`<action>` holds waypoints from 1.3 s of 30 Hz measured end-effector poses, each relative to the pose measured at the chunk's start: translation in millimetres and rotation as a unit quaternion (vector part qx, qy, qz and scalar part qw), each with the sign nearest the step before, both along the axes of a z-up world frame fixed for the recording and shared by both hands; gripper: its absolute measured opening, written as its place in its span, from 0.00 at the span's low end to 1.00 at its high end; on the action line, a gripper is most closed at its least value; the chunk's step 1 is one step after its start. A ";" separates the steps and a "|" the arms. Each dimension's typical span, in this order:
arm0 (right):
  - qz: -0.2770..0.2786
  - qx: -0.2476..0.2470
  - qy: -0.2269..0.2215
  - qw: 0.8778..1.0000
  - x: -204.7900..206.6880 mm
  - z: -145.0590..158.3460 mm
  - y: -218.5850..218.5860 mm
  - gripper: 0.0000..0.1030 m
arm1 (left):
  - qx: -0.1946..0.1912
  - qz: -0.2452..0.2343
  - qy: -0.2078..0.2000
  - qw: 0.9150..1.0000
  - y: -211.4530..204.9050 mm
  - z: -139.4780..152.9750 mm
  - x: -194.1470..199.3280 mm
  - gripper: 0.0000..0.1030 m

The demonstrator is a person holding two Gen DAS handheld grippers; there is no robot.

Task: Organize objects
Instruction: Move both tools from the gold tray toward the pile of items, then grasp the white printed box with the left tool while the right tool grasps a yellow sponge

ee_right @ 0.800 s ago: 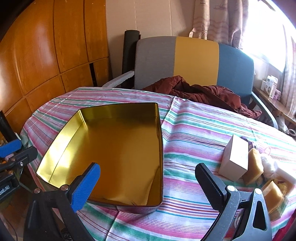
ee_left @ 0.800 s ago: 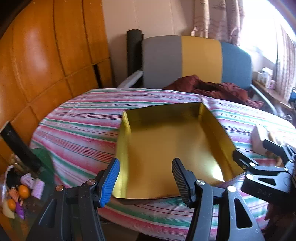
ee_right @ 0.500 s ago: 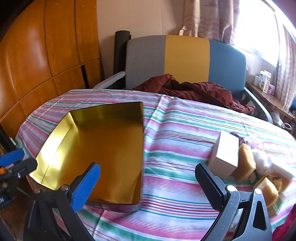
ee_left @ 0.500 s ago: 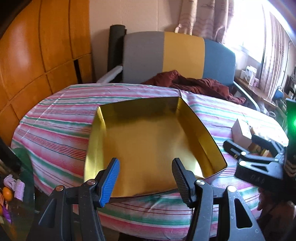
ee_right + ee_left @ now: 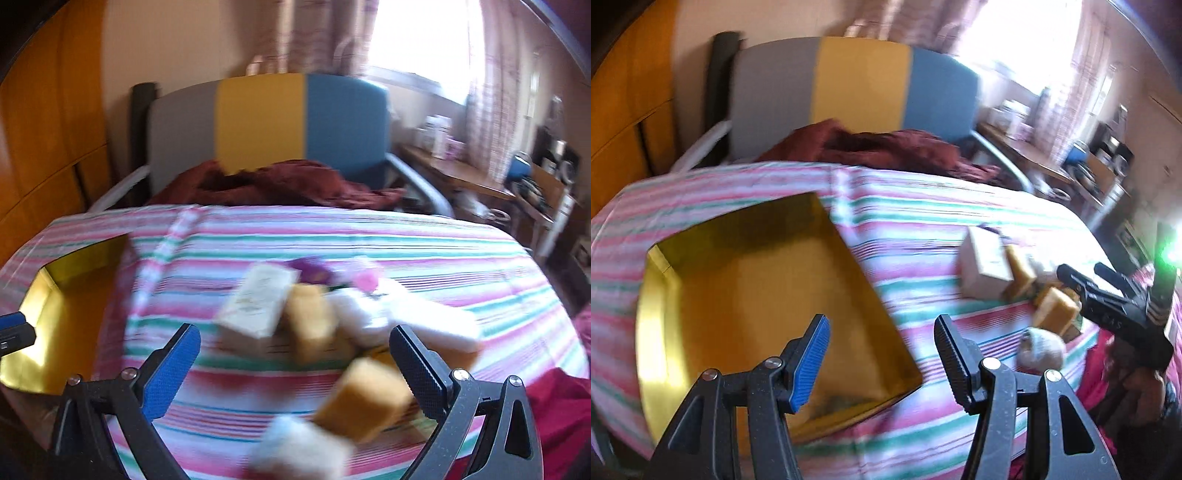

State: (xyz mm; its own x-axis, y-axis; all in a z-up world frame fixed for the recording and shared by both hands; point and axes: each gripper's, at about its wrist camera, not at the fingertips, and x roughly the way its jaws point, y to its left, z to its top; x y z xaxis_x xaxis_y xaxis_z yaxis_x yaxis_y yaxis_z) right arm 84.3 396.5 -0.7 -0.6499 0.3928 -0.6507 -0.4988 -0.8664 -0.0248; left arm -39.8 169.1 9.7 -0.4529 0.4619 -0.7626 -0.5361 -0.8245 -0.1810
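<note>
We hold the left gripper (image 5: 881,360) over the near edge of the table, its blue-padded and black fingers roughly half apart with nothing between them. Just ahead of it and slightly to its left sits the shallow rectangular gold metal tin (image 5: 701,295), empty, its near right corner directly beyond the blue pad. To this gripper's right we see a pale cardboard box (image 5: 984,264), tan sponge-like blocks (image 5: 1054,310) and a whitish ball of fluff (image 5: 1043,349) clustered on the pink, green and white striped tablecloth (image 5: 923,221).

Our right gripper (image 5: 295,363) hangs above that cluster, jaws spread as wide as they go and gripping nothing. Between and just beyond its fingers lie the pale box, a tan block (image 5: 365,400) close under the black finger, and white foam pieces (image 5: 436,325); motion blur keeps us from telling these apart more finely. The gold tin lies well off to this gripper's left.

Beyond the table stands a grey, yellow and blue panelled chair (image 5: 266,118) with a dark red cloth (image 5: 280,184) heaped on its seat.
</note>
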 end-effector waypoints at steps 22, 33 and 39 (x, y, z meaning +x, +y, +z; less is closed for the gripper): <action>-0.062 -0.065 0.043 0.995 43.5 5.7 119.5 1.00 | -0.101 -0.176 -0.050 0.978 211.2 -71.8 -44.7 0.64; 0.021 -0.087 0.021 0.996 22.2 -4.0 91.2 0.81 | -0.035 -0.150 -0.044 0.987 167.6 -58.4 -49.3 0.51; 0.086 -0.095 -0.047 0.991 -13.7 -24.2 58.7 0.60 | -0.006 -0.130 -0.036 0.991 135.3 -40.9 -44.1 0.51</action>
State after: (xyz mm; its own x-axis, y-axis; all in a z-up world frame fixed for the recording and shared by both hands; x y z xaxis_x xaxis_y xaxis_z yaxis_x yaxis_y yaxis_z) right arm 70.6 455.2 -24.9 -0.6292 0.1466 -0.7633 -0.3465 -0.9320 0.1066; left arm -83.9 304.4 -31.2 -0.2649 0.5471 -0.7940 -0.7166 -0.6627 -0.2175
